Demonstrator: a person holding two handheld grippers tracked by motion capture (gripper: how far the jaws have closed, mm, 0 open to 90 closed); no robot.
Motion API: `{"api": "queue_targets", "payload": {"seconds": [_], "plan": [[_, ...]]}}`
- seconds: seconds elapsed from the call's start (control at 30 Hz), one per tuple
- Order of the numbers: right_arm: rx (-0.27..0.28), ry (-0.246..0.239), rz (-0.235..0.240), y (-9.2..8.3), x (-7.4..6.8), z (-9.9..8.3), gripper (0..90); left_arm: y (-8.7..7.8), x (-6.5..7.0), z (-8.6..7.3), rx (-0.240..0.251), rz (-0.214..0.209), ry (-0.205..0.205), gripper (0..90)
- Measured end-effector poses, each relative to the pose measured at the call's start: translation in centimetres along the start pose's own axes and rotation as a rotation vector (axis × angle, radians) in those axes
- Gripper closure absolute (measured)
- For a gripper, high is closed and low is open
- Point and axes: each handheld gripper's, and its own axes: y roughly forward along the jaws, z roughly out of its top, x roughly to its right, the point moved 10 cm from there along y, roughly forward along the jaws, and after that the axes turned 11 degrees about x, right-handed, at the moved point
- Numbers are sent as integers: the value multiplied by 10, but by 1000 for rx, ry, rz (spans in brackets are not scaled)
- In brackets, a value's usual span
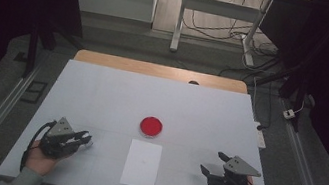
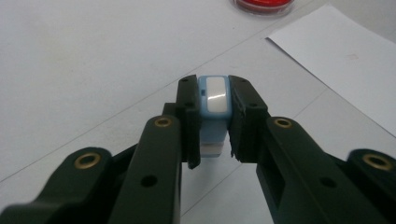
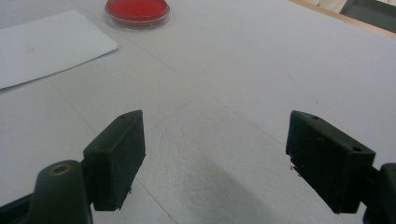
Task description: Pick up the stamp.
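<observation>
Clamped in my left gripper [image 2: 212, 121], the small blue stamp [image 2: 214, 100] could twist sideways and smudge the paper [image 1: 141, 163], while my right gripper [image 3: 215, 158] gapes wide, empty.

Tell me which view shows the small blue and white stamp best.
The left gripper view: the blue and white stamp sits close up, clamped between the left gripper pads. In the high view it is just a pale speck at that gripper's tip, too small to make out.

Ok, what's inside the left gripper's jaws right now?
The left gripper is shut on a small blue stamp with a white top panel. Its underside and sides are covered by the pads, so they cannot be seen.
</observation>
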Motion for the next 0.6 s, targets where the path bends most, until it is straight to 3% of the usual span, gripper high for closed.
{"api": "queue_targets", "payload": {"seconds": [0.2,0.6], "plan": [[7,10,-4,-1,0,3,223,1,2,9,27,-15,-13,757],[7,12,-10,-2,-2,5,234,9,11,24,47,-42,0,757]]}}
